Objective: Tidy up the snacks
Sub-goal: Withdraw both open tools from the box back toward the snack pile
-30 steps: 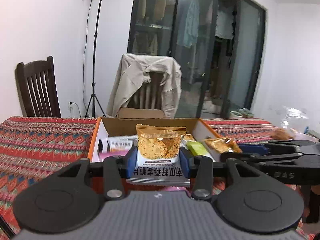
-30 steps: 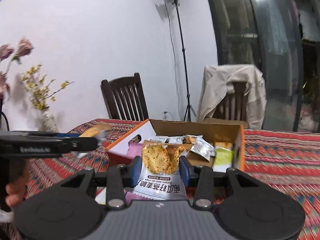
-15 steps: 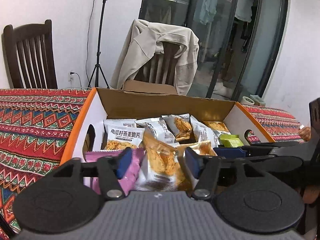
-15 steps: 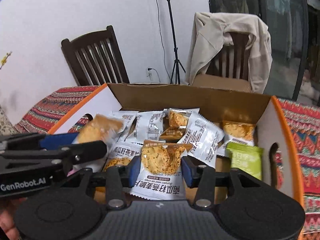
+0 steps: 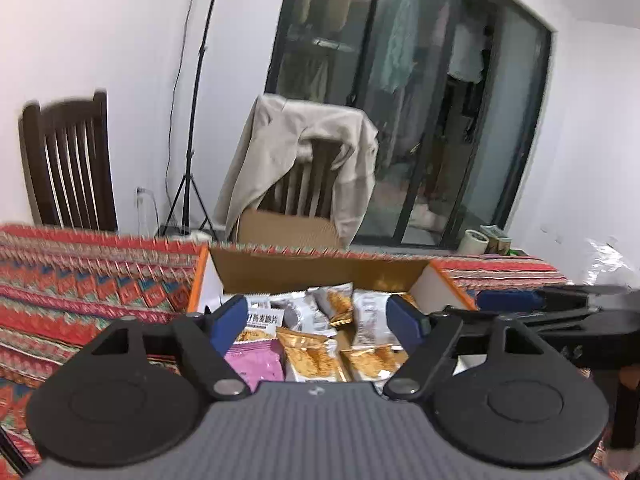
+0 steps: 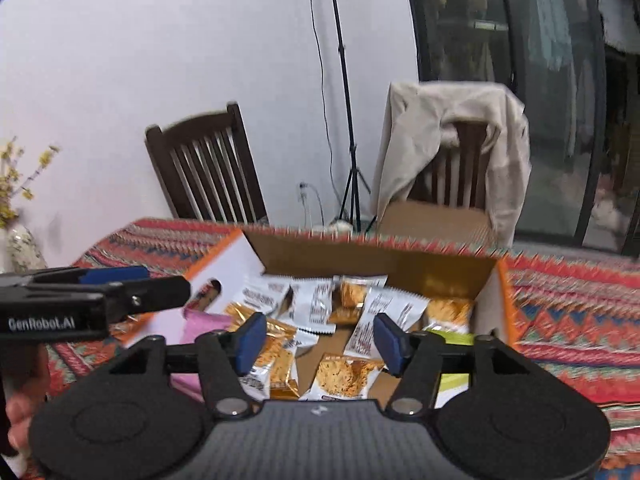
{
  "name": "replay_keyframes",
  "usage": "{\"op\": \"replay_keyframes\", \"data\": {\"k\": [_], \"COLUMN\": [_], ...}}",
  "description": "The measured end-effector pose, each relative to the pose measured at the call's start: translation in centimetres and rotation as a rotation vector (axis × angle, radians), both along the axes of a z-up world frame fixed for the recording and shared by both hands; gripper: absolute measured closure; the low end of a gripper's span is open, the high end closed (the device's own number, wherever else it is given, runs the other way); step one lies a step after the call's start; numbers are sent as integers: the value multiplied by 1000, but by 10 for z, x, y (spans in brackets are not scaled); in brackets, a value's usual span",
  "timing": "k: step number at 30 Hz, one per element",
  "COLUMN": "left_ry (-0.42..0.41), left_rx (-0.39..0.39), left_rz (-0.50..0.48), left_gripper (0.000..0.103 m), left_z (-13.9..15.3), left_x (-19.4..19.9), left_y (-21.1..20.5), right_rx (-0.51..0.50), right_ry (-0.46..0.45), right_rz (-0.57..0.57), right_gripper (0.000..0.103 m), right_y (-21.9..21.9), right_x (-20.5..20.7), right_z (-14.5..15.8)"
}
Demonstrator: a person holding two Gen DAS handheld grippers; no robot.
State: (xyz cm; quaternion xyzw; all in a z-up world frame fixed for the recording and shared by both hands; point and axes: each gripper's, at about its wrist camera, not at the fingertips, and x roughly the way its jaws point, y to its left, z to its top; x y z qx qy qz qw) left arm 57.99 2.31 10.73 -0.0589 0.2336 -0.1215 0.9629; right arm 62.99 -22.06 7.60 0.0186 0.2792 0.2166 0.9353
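Note:
An open cardboard box (image 5: 320,270) (image 6: 368,258) with orange-edged white sides sits on the patterned tablecloth and holds several snack packets. My left gripper (image 5: 319,320) is open and empty above the box's near edge, over a pink packet (image 5: 256,364) and gold packets (image 5: 312,356). My right gripper (image 6: 318,342) is open and empty over the box; a white oat-crisp packet (image 6: 344,376) lies just below it beside a gold packet (image 6: 276,356). A green packet (image 6: 454,378) lies at the box's right side. Each gripper shows side-on in the other's view.
The red patterned tablecloth (image 5: 80,276) covers the table. A dark wooden chair (image 6: 208,168) and a chair draped with a beige jacket (image 5: 304,168) stand behind it. A light stand (image 6: 344,92) is by the wall. A flower vase (image 6: 22,248) stands far left.
Both grippers opened and let their oat-crisp packets drop into the box. Both then pulled up and back from the box.

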Motion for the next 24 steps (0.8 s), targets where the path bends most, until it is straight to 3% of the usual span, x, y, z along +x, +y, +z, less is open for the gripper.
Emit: {"op": "replay_keyframes", "data": {"k": [4,7,11,17,24], "left_ry": [-52,-112,-155,-141,-88], "left_rx": [64,92,116,86,76], "left_rz": [-47,-47,-54,10,89], "left_gripper": [15,3,2,0,0], "left_z": [25,40,47,29,-16], "left_x": [-60,-115,-187,-283,-364], "left_y": [-3,0,8,22,18], "right_rx": [-12,-24,-35,-58,-74], "right_ry": [-71,-131,-194,-238,-229], "right_rz": [-2,-9,-17,-48,-81], "right_gripper": [35,27,22,17,16], "right_y": [-15,-29,-51,-77,-85], "right_x": [-55,-104,-175,-282,-374], "right_z": [36,58,70,57,14]}}
